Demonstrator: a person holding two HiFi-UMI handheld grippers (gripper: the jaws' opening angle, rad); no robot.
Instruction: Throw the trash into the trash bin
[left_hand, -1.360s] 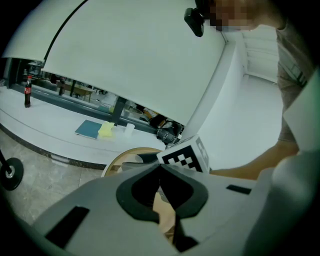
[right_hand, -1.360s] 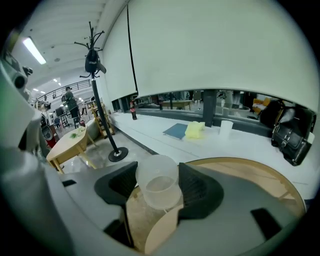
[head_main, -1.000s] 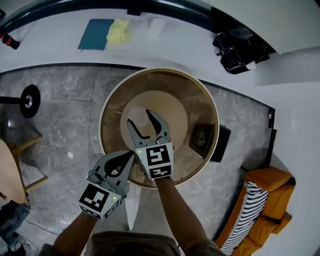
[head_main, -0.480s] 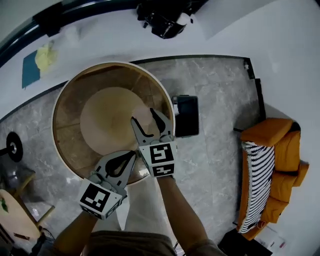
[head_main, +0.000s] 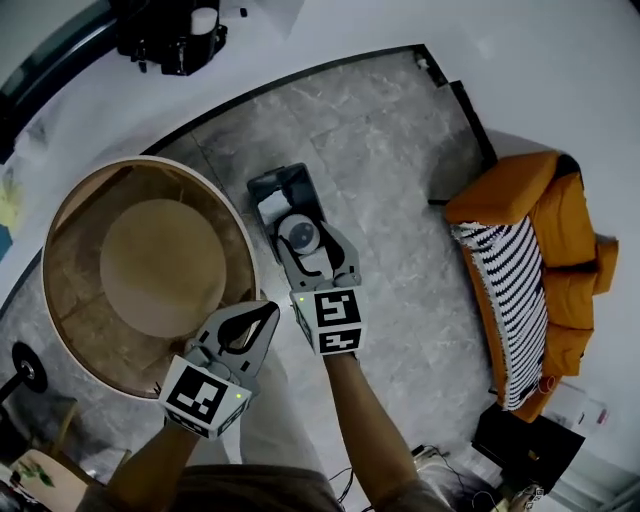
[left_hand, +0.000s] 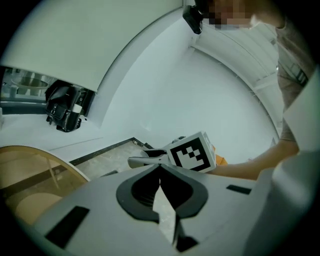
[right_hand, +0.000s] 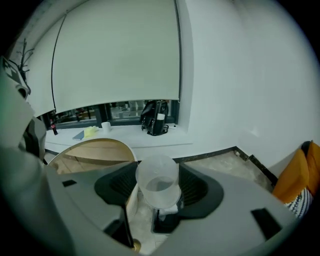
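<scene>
The right gripper (head_main: 312, 238) pinches a clear plastic cup (head_main: 298, 233) above the dark trash bin (head_main: 298, 180), on the floor beside the round wooden table (head_main: 75, 300). The left gripper (head_main: 268, 310) has its jaws pressed together, empty. Black-and-white square markers top both.

Bright, even daylight; soft shadows on the floor (head_main: 400, 150). Strong fisheye bending, with dark vignette in both gripper views. Near foreground out of focus there.
</scene>
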